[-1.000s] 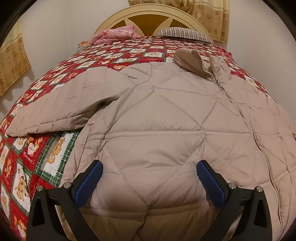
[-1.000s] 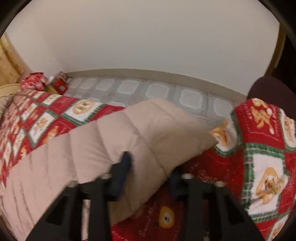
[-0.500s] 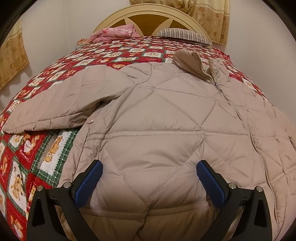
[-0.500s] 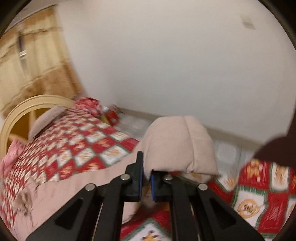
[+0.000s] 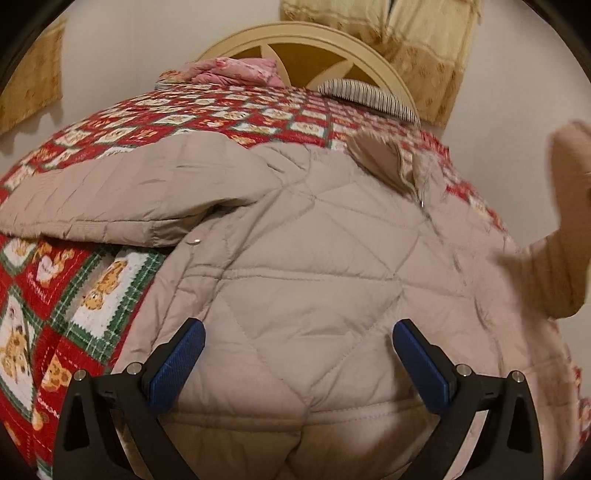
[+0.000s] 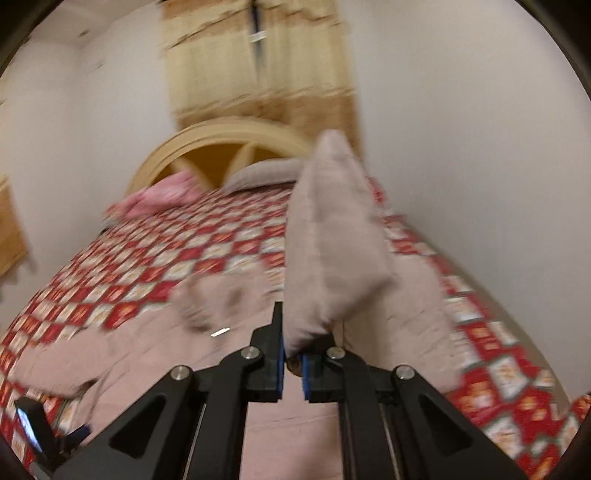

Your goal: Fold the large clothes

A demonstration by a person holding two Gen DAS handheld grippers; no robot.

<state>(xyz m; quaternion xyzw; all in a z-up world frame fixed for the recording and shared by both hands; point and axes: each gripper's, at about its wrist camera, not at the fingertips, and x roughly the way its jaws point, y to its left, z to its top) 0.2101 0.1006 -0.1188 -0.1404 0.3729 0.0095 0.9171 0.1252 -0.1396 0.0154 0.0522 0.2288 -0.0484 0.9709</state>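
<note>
A beige quilted jacket [image 5: 314,266] lies face up on the bed, collar [image 5: 373,155] toward the headboard. Its left sleeve [image 5: 122,195] lies spread out to the left. My left gripper [image 5: 297,350] is open and empty, hovering over the jacket's lower hem. My right gripper [image 6: 293,354] is shut on the cuff of the right sleeve [image 6: 332,251] and holds it up in the air above the jacket body [image 6: 229,354]. The raised sleeve also shows at the right edge of the left wrist view [image 5: 565,229].
The bed has a red, white and green patchwork quilt [image 5: 55,295]. A pink bundle [image 5: 236,70] and a striped pillow [image 5: 365,94] lie by the cream headboard [image 5: 306,33]. A white wall [image 6: 480,147] runs close along the bed's right side.
My right gripper has closed on the right sleeve cuff, lifted it off the bed and swung it toward the jacket body. My left gripper has stayed open over the hem.
</note>
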